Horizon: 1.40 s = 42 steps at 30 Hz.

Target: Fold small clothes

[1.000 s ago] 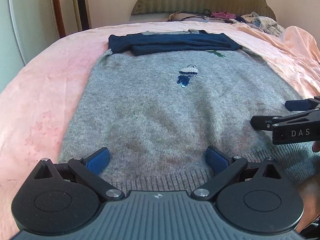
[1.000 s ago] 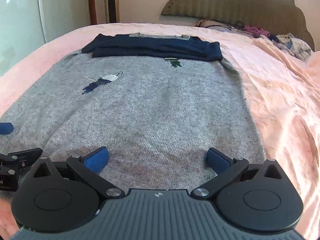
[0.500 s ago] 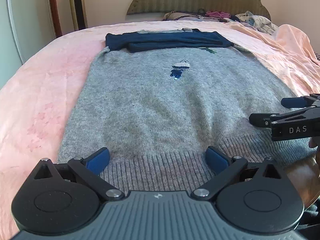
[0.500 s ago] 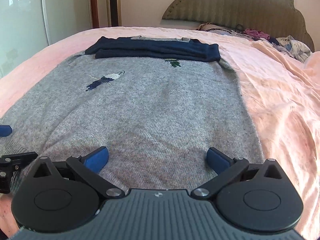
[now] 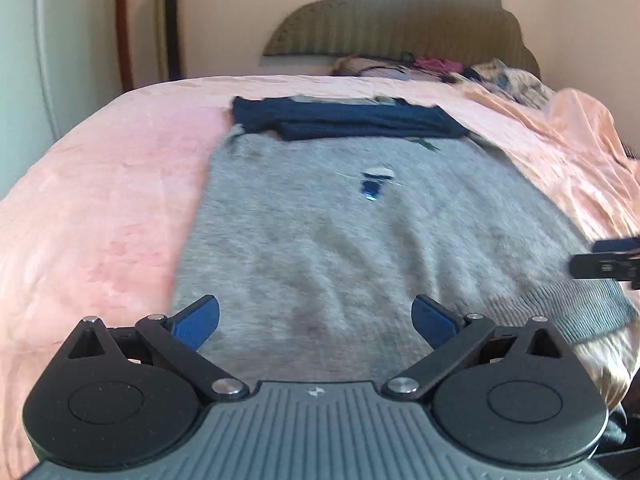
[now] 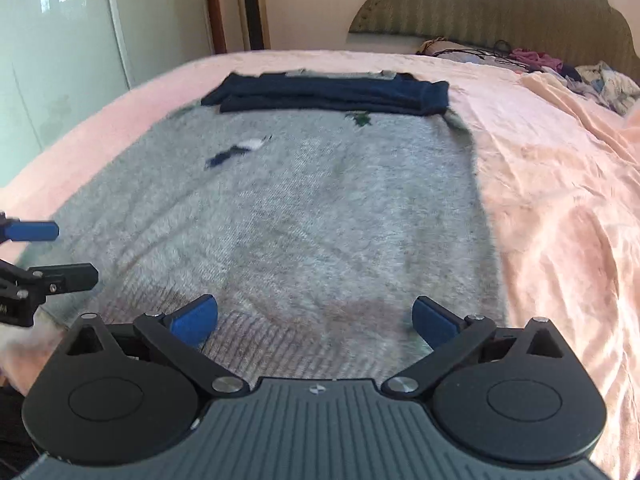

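Note:
A grey knit sweater (image 5: 340, 240) lies flat on the pink bed, its navy sleeves (image 5: 344, 122) folded across the far end. It also shows in the right wrist view (image 6: 304, 220), with the navy sleeves (image 6: 332, 96) at the far end. My left gripper (image 5: 316, 316) is open and empty over the ribbed hem near its left corner. My right gripper (image 6: 316, 316) is open and empty over the hem near its right corner. Each gripper's fingertips show at the edge of the other view: right fingertips (image 5: 612, 246), left fingertips (image 6: 32, 232).
The pink bedspread (image 5: 100, 208) surrounds the sweater. A pile of loose clothes (image 5: 440, 66) lies by the padded headboard (image 5: 400, 28). A rumpled peach blanket (image 6: 560, 200) covers the bed's right side. A tall gold tower unit (image 5: 170, 20) and a pale cabinet stand at the left wall.
Both grippers have pulled back toward the sweater's hem and tilted up; the hem now sits right at the fingertips. Both stay open and empty. The sweater has not moved.

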Each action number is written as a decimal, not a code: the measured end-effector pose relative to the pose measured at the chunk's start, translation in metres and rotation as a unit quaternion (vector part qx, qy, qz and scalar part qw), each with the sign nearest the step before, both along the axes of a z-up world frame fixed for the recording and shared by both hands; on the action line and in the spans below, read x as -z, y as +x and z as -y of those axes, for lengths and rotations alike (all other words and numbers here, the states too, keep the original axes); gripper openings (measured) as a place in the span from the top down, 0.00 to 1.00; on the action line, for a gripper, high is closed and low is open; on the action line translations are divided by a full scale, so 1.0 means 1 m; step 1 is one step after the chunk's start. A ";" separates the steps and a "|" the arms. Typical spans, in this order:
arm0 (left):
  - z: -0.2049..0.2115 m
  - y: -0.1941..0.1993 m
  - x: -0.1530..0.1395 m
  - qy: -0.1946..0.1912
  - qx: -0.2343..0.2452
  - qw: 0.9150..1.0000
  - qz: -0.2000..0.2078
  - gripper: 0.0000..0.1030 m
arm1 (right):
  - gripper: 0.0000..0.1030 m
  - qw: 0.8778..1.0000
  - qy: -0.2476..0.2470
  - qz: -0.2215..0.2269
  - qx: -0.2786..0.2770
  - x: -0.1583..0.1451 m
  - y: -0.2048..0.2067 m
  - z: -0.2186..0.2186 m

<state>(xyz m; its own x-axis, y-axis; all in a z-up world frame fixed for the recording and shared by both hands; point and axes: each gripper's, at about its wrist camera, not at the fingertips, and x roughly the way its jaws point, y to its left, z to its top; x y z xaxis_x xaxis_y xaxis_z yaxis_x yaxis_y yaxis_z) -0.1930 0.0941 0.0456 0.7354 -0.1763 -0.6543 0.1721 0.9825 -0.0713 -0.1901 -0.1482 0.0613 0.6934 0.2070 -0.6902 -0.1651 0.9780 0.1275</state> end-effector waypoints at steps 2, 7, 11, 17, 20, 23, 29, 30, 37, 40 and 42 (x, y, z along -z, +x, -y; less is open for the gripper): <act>-0.033 0.005 0.003 -0.060 -0.027 0.997 -0.031 0.00 | 0.00 0.997 0.070 -0.005 0.034 -0.009 -0.010 0.044; -0.105 0.010 0.028 -0.331 -0.030 0.938 -0.103 0.00 | 0.08 0.951 0.277 -0.103 0.085 0.014 -0.017 0.133; -0.117 0.020 0.046 -0.474 0.001 0.868 -0.149 0.00 | 0.11 0.930 0.340 -0.130 0.055 0.023 -0.019 0.135; -0.102 0.032 0.043 -0.416 -0.018 0.892 -0.176 0.43 | 0.69 0.934 0.321 -0.154 0.016 0.028 -0.008 0.112; -0.103 0.042 0.049 -0.378 -0.039 0.902 -0.206 0.87 | 0.91 0.934 0.314 -0.172 0.018 0.038 -0.002 0.115; -0.098 0.040 0.035 -0.347 -0.026 0.917 -0.195 0.96 | 0.90 0.943 0.293 -0.160 0.009 0.027 -0.003 0.116; -0.084 0.032 0.026 -0.237 0.001 0.950 -0.203 0.96 | 0.92 0.964 0.211 -0.157 0.019 -0.003 -0.013 0.155; -0.093 0.029 0.034 -0.256 -0.001 0.946 -0.201 0.96 | 0.92 0.961 0.213 -0.176 0.025 0.008 -0.012 0.162; -0.109 0.044 -0.024 -0.178 0.010 0.973 -0.145 0.89 | 0.33 0.952 0.260 -0.142 0.071 -0.001 -0.010 0.186; -0.093 0.080 -0.062 -0.147 -0.003 0.987 -0.061 0.46 | 0.28 0.964 0.238 -0.073 0.095 -0.035 0.015 0.188; -0.063 0.110 -0.070 -0.135 0.006 0.991 0.007 0.15 | 0.28 0.971 0.221 -0.040 0.081 -0.048 0.050 0.174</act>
<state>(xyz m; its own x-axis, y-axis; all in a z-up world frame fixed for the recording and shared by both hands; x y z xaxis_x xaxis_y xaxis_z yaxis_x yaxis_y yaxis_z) -0.0826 0.1570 0.1157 0.7412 -0.3523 -0.5714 0.1869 0.9259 -0.3284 -0.1400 -0.3218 0.1093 0.6895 0.3878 -0.6117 0.0145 0.8370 0.5470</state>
